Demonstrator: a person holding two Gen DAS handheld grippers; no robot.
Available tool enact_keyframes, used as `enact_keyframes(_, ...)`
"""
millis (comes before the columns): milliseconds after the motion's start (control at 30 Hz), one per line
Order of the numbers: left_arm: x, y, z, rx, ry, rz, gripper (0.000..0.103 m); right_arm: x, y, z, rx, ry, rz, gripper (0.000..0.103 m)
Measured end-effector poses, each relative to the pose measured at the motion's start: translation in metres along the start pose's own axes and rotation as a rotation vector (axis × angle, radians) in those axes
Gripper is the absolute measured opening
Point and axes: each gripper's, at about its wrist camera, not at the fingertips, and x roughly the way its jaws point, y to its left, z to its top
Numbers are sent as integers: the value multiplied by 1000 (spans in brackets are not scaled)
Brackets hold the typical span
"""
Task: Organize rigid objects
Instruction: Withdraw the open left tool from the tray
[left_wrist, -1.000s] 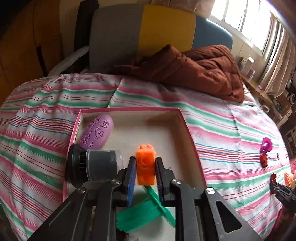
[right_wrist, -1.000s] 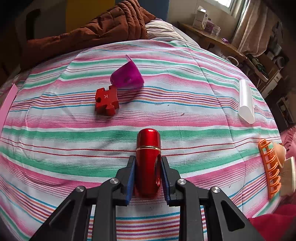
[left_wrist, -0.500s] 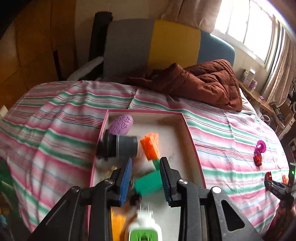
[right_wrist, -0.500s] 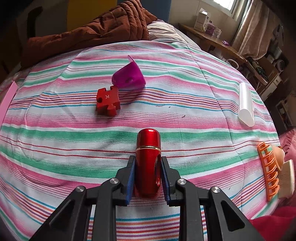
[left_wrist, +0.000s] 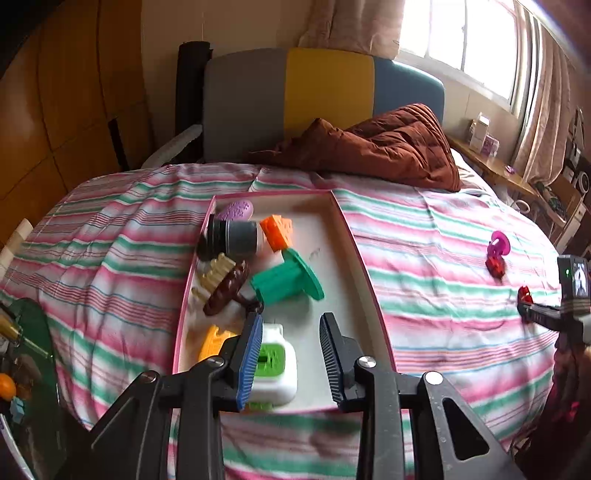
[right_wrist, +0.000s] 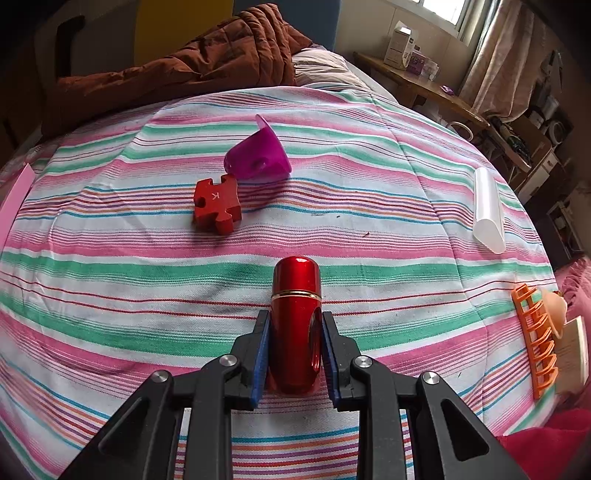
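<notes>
Striped bedding (right_wrist: 147, 266) in pink, green and white covers the bed, with a brown quilt (left_wrist: 388, 147) bunched at the headboard end. Both grippers tilt downward toward the bed. The left gripper (left_wrist: 291, 354) hangs above the near end of a pink-rimmed tray (left_wrist: 364, 266), its jaws spread with nothing between them; the bare tray floor shows through the gap. Under its left finger lies a white and green plug (left_wrist: 275, 363). Farther along the tray sit a green spool (left_wrist: 284, 282), an orange block (left_wrist: 277, 230), a dark cylinder (left_wrist: 232, 236), a purple oval (left_wrist: 236, 210), a brown piece (left_wrist: 225, 288), a cream comb-like piece (left_wrist: 216, 273) and something yellow (left_wrist: 214, 341) that is half hidden, perhaps another clip. The right side of the tray floor is open.

The right gripper (right_wrist: 295, 350) is pressed tight on a red tube (right_wrist: 295, 291), which lies on the bedding pointing away. Beyond it, well apart, a red puzzle piece (right_wrist: 218, 201) touches a purple scoop (right_wrist: 258, 157). A white tube (right_wrist: 487, 210) and an orange clip (right_wrist: 535, 339) rest near the bed's right edge, leaving wide bare bedding around the red tube.
</notes>
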Motion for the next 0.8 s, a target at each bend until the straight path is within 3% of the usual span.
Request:
enact_keyframes(333,-11,10,-7,-20,-11,35,32,0,0,-2,36,-14,29,26)
enact_keyframes(800,-16,26,-15,-39,-18,55,33,-17,44,-15,-20,2,146,26)
